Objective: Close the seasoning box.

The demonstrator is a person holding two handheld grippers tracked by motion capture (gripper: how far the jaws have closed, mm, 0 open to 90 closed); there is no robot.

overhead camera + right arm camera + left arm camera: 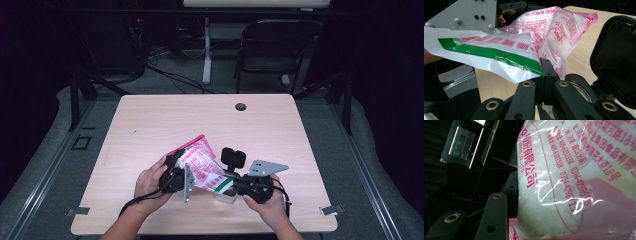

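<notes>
Bag: a clear plastic bag with pink-red print and white grains inside [200, 162], held up off the pale wooden bench [150, 120] near its front edge, between the two tools. In the left gripper view the bag [564, 182] is close to the lens, with its grains packed against the film.
Bag edge: one end carries a white band with a green stripe [491, 56]; this end points towards the right tool.
Left tool: the left tool [176, 175] sits in the person's left hand [149, 182] and is clamped on the bag's body, jaws about half apart with the filled bag between them; one black jaw lies against the film in the left gripper view.
Right tool: the right tool [544, 75], in the person's right hand [270, 202], has its jaws pinched tight on the corner of the green-striped edge, with no gap showing between them.
Jar: a small clear round jar [226, 196] stands on the bench just below the bag's striped end; its black flip lid [614, 57] stands open beside the right tool.
Background: a dark folding chair [272, 47] stands well beyond the bench.
</notes>
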